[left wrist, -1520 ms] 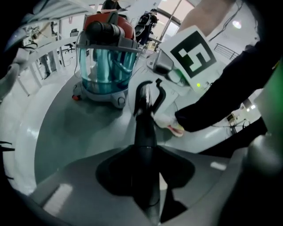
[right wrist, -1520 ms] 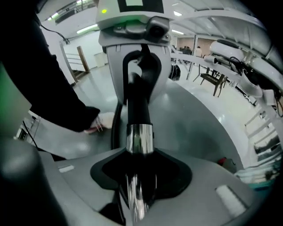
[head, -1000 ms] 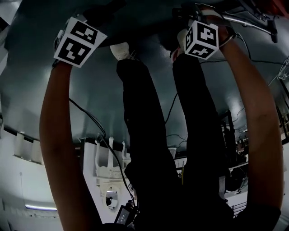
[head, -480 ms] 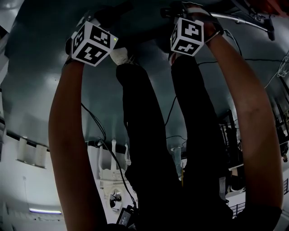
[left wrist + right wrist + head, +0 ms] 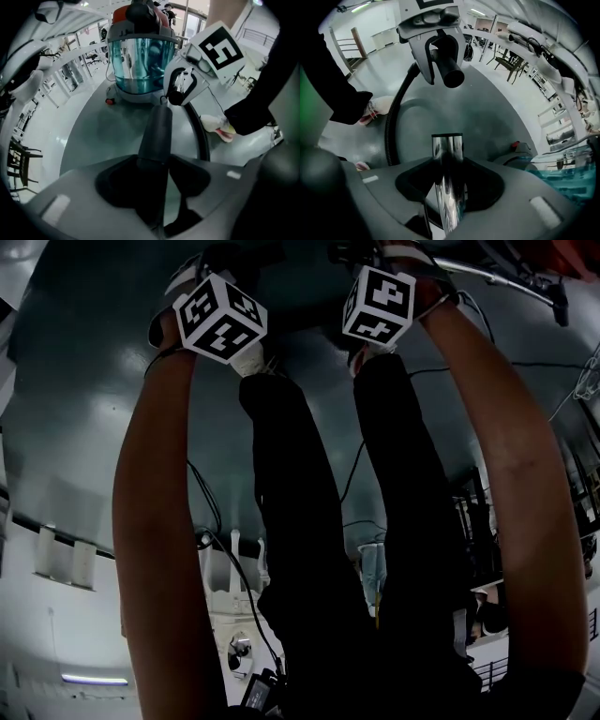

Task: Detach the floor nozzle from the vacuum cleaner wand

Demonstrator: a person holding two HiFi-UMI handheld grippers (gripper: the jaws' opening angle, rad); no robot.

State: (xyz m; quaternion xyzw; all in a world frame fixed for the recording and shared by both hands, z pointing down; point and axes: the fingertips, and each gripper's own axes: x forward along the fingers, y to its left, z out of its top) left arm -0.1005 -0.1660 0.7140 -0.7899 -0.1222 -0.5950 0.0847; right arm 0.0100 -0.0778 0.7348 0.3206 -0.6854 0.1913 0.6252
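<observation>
In the right gripper view my right gripper [image 5: 449, 164] is shut on the chrome wand [image 5: 447, 183], whose cut end [image 5: 446, 137] stands free. Facing it, my left gripper [image 5: 443, 56] holds a black nozzle tube [image 5: 451, 72], apart from the wand. In the left gripper view that tube [image 5: 157, 131] runs out from my left gripper [image 5: 154, 161]. Its jaws have just been opening a little, with the tube still seated between them. The nozzle head is hidden. In the head view both marker cubes [image 5: 220, 317] [image 5: 378, 304] sit above the person's legs.
The vacuum canister with a blue see-through bin [image 5: 140, 65] stands on the grey floor beyond the grippers. A black ribbed hose [image 5: 393, 122] curves past the person's shoes [image 5: 219, 126]. Chairs and white desks [image 5: 511, 61] line the room's edge.
In the head view both marker cubes have drawn toward the middle: the left one moved right, the right one moved left. The gap between them is narrower.
</observation>
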